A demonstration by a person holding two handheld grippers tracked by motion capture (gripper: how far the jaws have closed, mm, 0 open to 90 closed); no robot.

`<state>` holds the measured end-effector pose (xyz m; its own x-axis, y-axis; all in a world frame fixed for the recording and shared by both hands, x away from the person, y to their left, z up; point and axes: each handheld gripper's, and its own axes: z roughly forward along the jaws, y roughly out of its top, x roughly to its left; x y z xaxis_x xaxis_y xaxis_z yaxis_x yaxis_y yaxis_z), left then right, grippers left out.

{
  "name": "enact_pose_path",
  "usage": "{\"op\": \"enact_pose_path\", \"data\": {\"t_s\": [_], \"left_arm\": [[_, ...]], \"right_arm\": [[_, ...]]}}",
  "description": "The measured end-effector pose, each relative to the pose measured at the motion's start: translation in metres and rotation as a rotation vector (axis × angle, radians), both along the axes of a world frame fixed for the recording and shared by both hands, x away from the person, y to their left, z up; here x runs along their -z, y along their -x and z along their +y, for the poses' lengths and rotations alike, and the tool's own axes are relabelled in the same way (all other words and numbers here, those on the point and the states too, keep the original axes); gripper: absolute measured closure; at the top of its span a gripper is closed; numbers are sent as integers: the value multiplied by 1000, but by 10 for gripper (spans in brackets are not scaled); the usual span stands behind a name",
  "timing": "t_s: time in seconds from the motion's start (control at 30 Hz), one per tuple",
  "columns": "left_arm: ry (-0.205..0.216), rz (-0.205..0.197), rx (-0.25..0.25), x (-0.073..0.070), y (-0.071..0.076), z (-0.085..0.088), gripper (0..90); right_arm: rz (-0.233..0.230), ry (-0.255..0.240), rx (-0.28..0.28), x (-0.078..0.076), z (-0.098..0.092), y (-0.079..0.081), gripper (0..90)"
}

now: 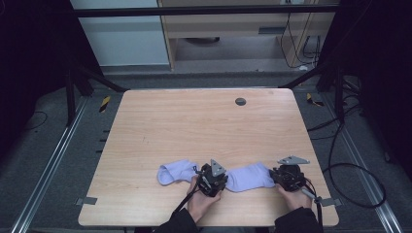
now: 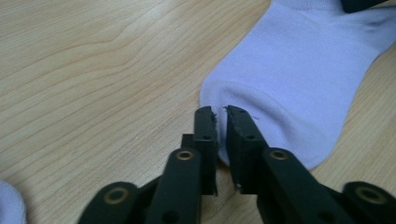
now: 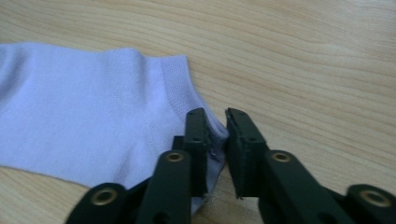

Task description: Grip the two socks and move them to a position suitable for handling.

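Two pale lilac socks lie near the front edge of the wooden table point(image 1: 194, 121). The right sock point(image 1: 250, 176) stretches flat between my two grippers. My left gripper point(image 1: 212, 178) pinches its toe end; in the left gripper view the jaws point(image 2: 220, 112) stand almost together over the rounded toe of the sock point(image 2: 299, 70). My right gripper point(image 1: 287, 175) holds the cuff end; in the right gripper view the jaws point(image 3: 215, 114) clamp the ribbed cuff corner of the sock point(image 3: 84, 107). The other sock point(image 1: 175, 172) lies loose just left of my left gripper.
A dark round grommet point(image 1: 240, 101) sits at the table's far middle. Cables point(image 1: 350, 170) loop on the floor to the right of the table. A corner of the loose sock point(image 2: 9, 205) peeks in at the bottom left of the left gripper view.
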<state>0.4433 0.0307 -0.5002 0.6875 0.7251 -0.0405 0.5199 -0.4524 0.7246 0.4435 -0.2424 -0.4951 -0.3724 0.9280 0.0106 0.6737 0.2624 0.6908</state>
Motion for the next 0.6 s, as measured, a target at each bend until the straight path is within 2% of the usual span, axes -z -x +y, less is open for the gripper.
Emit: {"op": "enact_pose_path", "data": {"t_s": [0.07,0.27,0.4,0.5,0.53,0.6], "left_arm": [[-6,-2,0,-1,-1,-3,873],[-11,-14,-5,-4,-7,-9,877],[-15,-27,-2,-2,-11,-14,867],[-14,-28,0,-1,-12,-15,826],[-6,-32,0,-2,-12,-13,794],[10,-40,4,-6,-12,-9,750]], "right_arm": [[6,2,0,-3,1,1,858],[-17,25,34,-12,-1,10,861],[-8,35,55,-12,-5,20,857],[9,41,61,-10,-5,22,849],[15,50,63,-8,-6,23,816],[-9,56,68,-9,-7,23,775]]}}
